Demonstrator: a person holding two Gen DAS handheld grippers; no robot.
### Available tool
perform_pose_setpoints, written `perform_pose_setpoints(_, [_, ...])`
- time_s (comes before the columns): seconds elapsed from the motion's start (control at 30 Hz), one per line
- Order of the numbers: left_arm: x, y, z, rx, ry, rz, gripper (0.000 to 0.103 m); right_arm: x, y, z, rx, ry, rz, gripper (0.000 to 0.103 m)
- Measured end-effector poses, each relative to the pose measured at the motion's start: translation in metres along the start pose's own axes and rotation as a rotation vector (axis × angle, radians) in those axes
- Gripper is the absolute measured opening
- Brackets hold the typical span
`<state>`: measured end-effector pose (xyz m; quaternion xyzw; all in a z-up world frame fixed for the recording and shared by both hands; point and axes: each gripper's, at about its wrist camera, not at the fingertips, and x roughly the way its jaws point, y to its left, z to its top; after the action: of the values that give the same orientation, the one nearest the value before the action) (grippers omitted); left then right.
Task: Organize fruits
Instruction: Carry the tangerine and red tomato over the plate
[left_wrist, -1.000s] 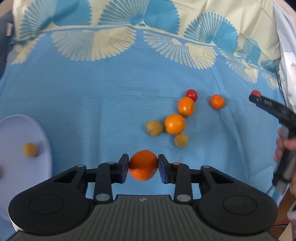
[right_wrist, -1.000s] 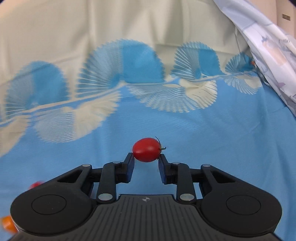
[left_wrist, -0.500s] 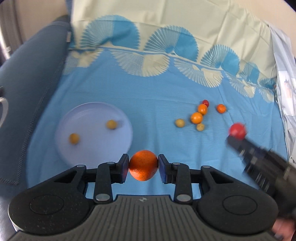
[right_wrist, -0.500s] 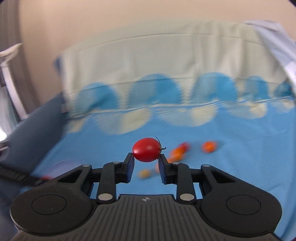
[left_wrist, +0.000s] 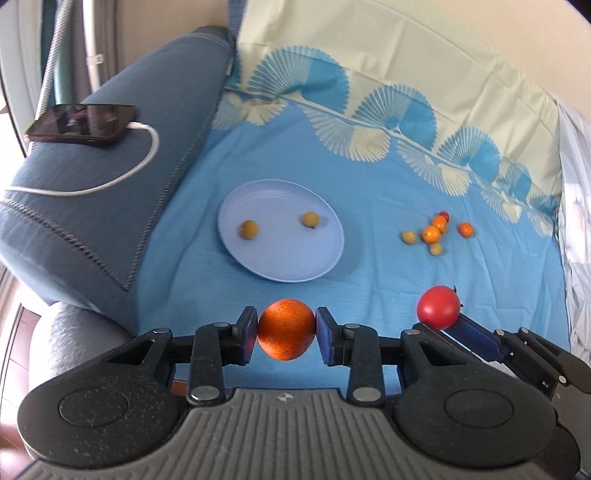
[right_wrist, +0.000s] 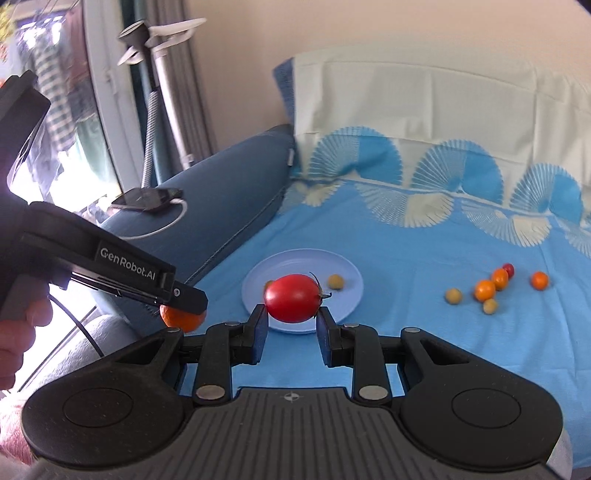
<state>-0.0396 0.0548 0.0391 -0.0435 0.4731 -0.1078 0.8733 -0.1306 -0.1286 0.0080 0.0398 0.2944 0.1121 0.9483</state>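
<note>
Fruits in transit: my left gripper (left_wrist: 286, 329) clamps a round orange (left_wrist: 285, 328), my right gripper (right_wrist: 291, 320) a red tomato (right_wrist: 293, 297), both short of the pale-blue plate (left_wrist: 295, 266) holding 2 small yellow fruits (left_wrist: 248, 229). Next, lower and release there.

The left claw (left_wrist: 286, 329) and right claw (right_wrist: 291, 319) are both clamped closed (each on a fruit), side by side.

orange (left_wrist: 284, 328): dimpled, slightly glossy
tomato (right_wrist: 292, 297): smooth, glossy
plate (left_wrist: 258, 258): smooth matt plastic
sheet (left_wrist: 369, 177): matt cloth
sofa (left_wrist: 92, 192): matt woven fabric
phone (left_wrist: 81, 122): glossy screen
left gripper (left_wrist: 284, 334): matt speckled black plastic
</note>
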Motion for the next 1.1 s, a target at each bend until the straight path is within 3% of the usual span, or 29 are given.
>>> perform_pose_setpoints(0.23, [-0.017,0.023,-0.007,-0.038,-0.037,-0.014,0.038,-0.006,0.024,0.004,-0.054,-0.002,-0.011,0.03])
perform_pose_setpoints(0.73, [-0.013,0.031,-0.004,-0.073,-0.038,-0.015,0.038,0.0,0.027,0.005,-0.071,0.022,-0.017,0.03])
perform_pose_setpoints(1.1, [0.008,0.038,0.035,-0.112,-0.06,-0.01,0.038,0.03,0.016,0.021,-0.041,0.033,-0.02,0.03])
